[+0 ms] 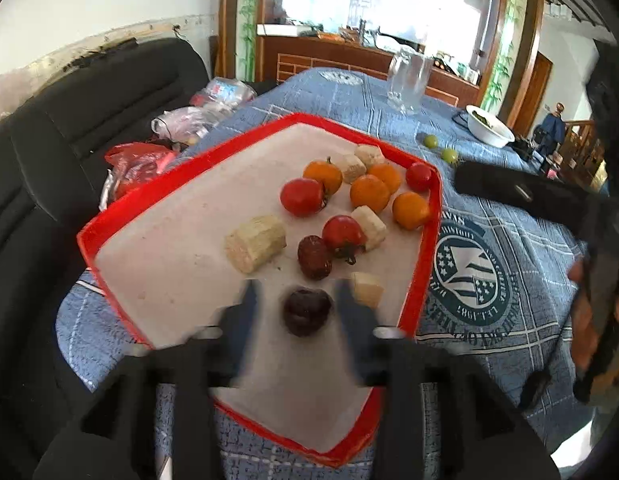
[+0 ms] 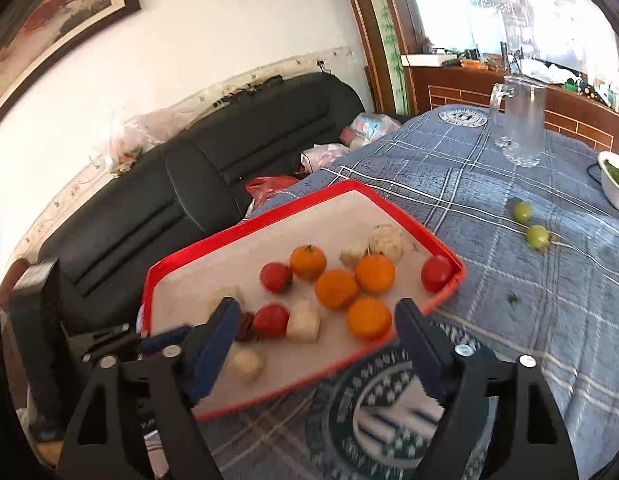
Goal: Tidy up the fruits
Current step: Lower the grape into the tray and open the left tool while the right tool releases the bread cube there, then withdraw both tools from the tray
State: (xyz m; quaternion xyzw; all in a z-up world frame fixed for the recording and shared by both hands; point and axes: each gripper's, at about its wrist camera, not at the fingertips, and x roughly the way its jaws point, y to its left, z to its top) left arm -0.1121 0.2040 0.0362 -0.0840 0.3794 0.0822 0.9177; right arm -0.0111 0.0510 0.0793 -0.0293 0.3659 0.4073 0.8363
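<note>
A red-rimmed tray with a white floor lies on the blue table; it also shows in the right wrist view. It holds red tomatoes, orange fruits, pale cut chunks and dark red fruits. My left gripper is open over the tray's near part, its fingers on either side of a dark fruit. My right gripper is open and empty above the tray's near right edge, over an orange fruit. Two green grapes lie on the cloth beyond the tray.
A glass jug and a white bowl stand at the table's far side. A black sofa with plastic bags runs along the left. The right gripper's black body reaches in over the table.
</note>
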